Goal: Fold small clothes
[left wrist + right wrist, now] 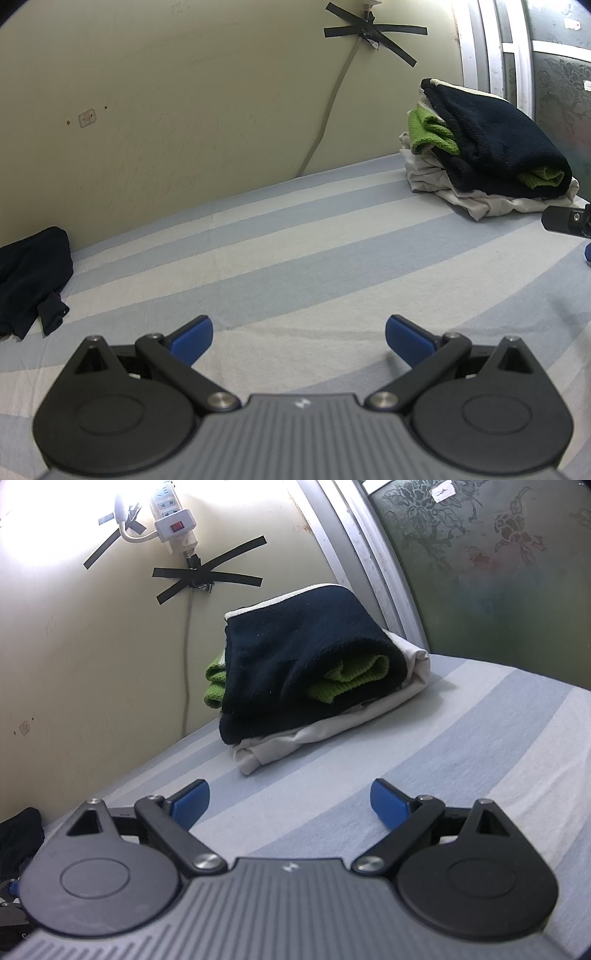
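A stack of folded clothes (491, 147) sits at the far right of the bed against the wall: a navy garment (306, 653) on top, green knit (351, 681) inside it, white cloth (332, 731) beneath. A loose dark garment (31, 273) lies crumpled at the far left by the wall; its edge (18, 830) shows in the right wrist view. My left gripper (299, 336) hovers open over the bare sheet, nothing between its blue pads. My right gripper (290, 801) is open too, just short of the stack, empty. Its tip (565, 219) pokes in at the right edge of the left wrist view.
The bed is covered by a blue and white striped sheet (277, 258). A cream wall (184, 110) runs along the far side with a taped cable (369, 33) and a power strip (173, 520). A patterned glass door (480, 572) closes the right end.
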`<state>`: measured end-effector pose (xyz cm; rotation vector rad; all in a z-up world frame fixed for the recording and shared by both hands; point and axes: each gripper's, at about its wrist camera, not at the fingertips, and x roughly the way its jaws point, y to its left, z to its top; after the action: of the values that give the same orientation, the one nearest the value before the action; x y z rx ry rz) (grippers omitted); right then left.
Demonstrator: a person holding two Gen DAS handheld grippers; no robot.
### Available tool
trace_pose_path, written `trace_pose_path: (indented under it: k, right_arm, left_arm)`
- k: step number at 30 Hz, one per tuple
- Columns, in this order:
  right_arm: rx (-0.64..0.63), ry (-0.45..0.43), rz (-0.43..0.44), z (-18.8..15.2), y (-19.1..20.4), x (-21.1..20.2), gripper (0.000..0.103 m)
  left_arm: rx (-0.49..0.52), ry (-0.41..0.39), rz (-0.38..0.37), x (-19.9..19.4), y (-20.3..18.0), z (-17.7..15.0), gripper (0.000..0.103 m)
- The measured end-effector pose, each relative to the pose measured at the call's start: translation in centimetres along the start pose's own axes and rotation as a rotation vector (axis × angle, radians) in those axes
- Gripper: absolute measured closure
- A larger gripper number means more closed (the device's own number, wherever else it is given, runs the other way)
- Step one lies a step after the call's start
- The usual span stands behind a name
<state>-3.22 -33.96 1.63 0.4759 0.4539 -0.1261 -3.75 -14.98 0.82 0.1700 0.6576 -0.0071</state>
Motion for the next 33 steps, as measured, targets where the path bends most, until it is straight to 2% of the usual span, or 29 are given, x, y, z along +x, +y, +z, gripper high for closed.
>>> trace_pose_path:
  k: [16,33]
  right_arm:
    - [0.007,-0.006,0.004,-0.04,-0.07,-0.12,0.007]
    - [0.010,-0.009,0.006,-0.07,-0.12,-0.14,0.007]
  left_arm:
    - [0.002,-0.032,-0.012,-0.61,-0.13,-0.11,0.000]
    - [-0.008,-0.028,-0.005,-0.56,0.02,-0.13,0.000]
